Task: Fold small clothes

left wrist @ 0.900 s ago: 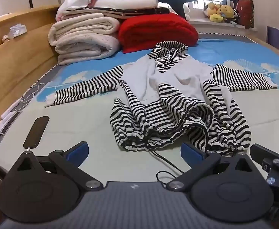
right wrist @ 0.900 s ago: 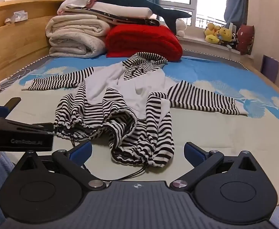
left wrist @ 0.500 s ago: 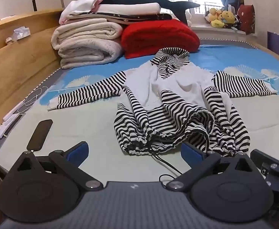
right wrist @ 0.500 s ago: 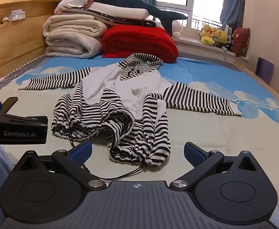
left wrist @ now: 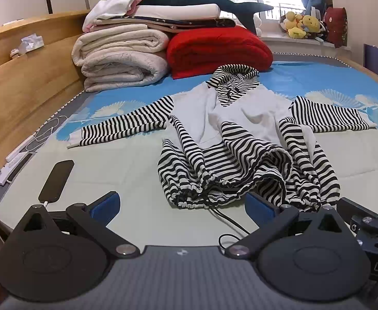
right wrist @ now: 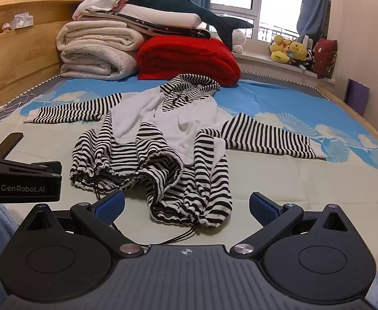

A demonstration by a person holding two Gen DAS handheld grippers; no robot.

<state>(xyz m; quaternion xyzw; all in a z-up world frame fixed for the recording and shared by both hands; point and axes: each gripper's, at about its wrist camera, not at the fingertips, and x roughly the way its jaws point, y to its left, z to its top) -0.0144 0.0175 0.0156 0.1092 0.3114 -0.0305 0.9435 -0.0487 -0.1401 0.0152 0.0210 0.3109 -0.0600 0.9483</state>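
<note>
A small black-and-white striped hoodie (left wrist: pixel 240 134) with a white chest lies on the bed, hood far, both sleeves spread out, its hem bunched up toward me. It also shows in the right wrist view (right wrist: pixel 163 139). My left gripper (left wrist: pixel 182 205) is open and empty, just short of the hem's left part. My right gripper (right wrist: pixel 186 205) is open and empty, just short of the hem's right part (right wrist: pixel 191 206). A black drawstring (left wrist: pixel 227 217) trails from the hem toward me.
Folded white blankets (left wrist: pixel 121 56) and a red quilt (left wrist: pixel 217 49) are stacked at the bed's far end. A black phone (left wrist: pixel 57 179) on a cable lies at the left. A wooden headboard (left wrist: pixel 21 82) runs along the left. The left gripper's body (right wrist: pixel 21 178) shows at the right view's left.
Both grippers have moved slightly forward and up, toward the hoodie's hem. The hoodie has not moved, and both grippers stay open.
</note>
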